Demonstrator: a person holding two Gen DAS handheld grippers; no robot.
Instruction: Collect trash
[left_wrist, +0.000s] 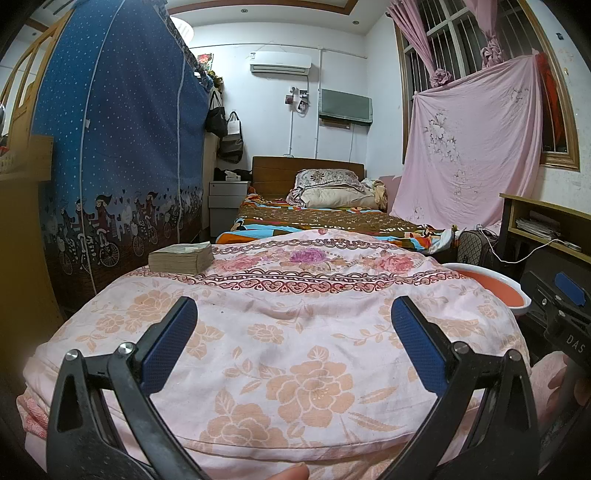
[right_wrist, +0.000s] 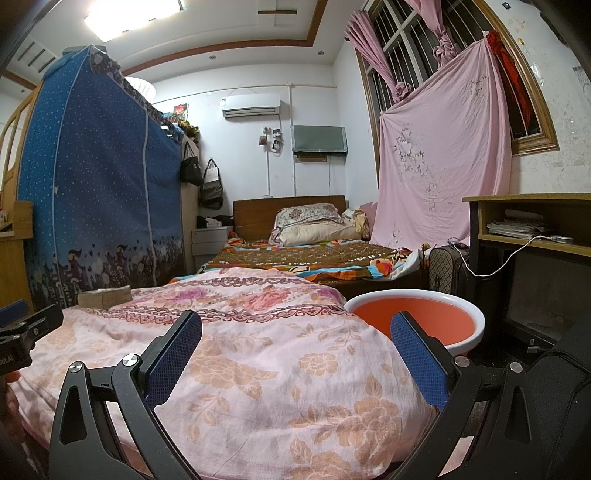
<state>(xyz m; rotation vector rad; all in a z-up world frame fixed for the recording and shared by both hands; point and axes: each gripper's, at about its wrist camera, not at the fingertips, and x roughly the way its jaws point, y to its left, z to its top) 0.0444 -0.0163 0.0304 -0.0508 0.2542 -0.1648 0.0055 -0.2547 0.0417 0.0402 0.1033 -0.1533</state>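
A pink floral quilt (left_wrist: 295, 332) fills the foreground of both views. On its far left corner lies a brownish stack of paper (left_wrist: 181, 256), also seen in the right wrist view (right_wrist: 105, 297). I cannot make out any loose trash on the quilt. My left gripper (left_wrist: 295, 328) hovers open over the quilt with nothing between its fingers. My right gripper (right_wrist: 297, 343) is open too, empty, over the quilt's right part. An orange basin with a white rim (right_wrist: 413, 294) stands just right of the quilt, its rim (left_wrist: 456, 266) partly hidden behind it in the left wrist view.
A blue fabric wardrobe (left_wrist: 122, 147) stands on the left. A bed with a pillow (left_wrist: 325, 184) lies behind, with a white nightstand (right_wrist: 210, 240) beside it. On the right are a wooden desk (right_wrist: 532, 221), a patterned suitcase (right_wrist: 447, 269) and a hanging pink sheet (right_wrist: 443, 158).
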